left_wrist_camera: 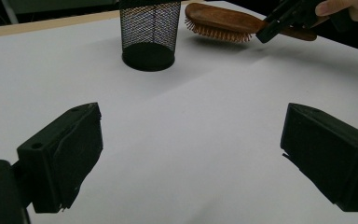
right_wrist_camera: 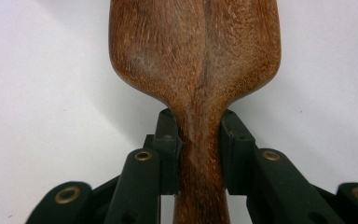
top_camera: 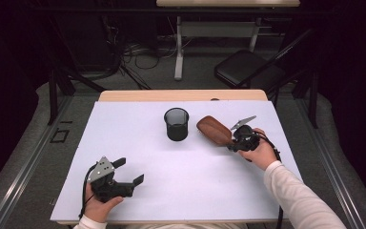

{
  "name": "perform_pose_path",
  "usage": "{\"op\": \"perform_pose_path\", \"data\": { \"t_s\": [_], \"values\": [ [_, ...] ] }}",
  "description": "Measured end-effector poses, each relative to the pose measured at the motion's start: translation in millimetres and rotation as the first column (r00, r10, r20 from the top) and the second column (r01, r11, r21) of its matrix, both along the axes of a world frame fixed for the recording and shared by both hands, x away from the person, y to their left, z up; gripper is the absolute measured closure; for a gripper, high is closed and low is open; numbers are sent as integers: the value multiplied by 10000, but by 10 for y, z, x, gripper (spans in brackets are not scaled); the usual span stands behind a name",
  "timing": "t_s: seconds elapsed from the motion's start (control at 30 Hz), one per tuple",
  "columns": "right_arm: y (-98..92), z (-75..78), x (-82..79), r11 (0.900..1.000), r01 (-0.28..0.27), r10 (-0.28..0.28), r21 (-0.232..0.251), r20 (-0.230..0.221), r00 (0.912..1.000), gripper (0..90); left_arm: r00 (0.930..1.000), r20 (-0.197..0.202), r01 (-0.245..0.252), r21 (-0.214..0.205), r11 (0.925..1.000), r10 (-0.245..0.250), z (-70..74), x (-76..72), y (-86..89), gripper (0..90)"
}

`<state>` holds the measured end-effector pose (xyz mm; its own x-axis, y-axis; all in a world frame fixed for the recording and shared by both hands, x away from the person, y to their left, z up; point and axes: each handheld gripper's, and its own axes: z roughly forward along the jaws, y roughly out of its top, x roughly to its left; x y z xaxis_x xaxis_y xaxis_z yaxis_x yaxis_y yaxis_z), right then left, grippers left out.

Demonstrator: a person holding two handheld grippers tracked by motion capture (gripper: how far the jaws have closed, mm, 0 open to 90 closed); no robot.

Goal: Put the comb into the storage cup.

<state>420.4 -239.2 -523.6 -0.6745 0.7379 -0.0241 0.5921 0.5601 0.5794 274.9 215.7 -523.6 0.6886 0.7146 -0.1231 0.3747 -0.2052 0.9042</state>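
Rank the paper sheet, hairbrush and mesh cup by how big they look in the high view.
1. Paper sheet, by far the largest.
2. Hairbrush and mesh cup: look about alike. The hairbrush's handle is hidden in the right hand-held gripper, so I won't rank these two.

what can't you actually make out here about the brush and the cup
- Hairbrush bristles: in the high view and the right gripper view they face down, under the wooden back.
- Handle end: covered by the right gripper and cut off by the bottom edge of the right gripper view.
- Mesh cup: rim cut off by the top edge in the left gripper view; its inside is dark in the high view.
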Motion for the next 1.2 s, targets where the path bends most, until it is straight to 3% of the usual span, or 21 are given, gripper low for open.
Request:
{"op": "perform_pose_path", "data": {
  "t_s": [0.47,1.2],
  "values": [
    [19,129,-129,9999,28,-31,141,259,9997,719,10000,-2,-46,-11,10000,46,-1,1,3,57],
    [-69,215,-389,9921,58,-159,1251,802,9967,719,10000,24,-24,26,10000,24,-1,-1,1,61]
  ]
}}
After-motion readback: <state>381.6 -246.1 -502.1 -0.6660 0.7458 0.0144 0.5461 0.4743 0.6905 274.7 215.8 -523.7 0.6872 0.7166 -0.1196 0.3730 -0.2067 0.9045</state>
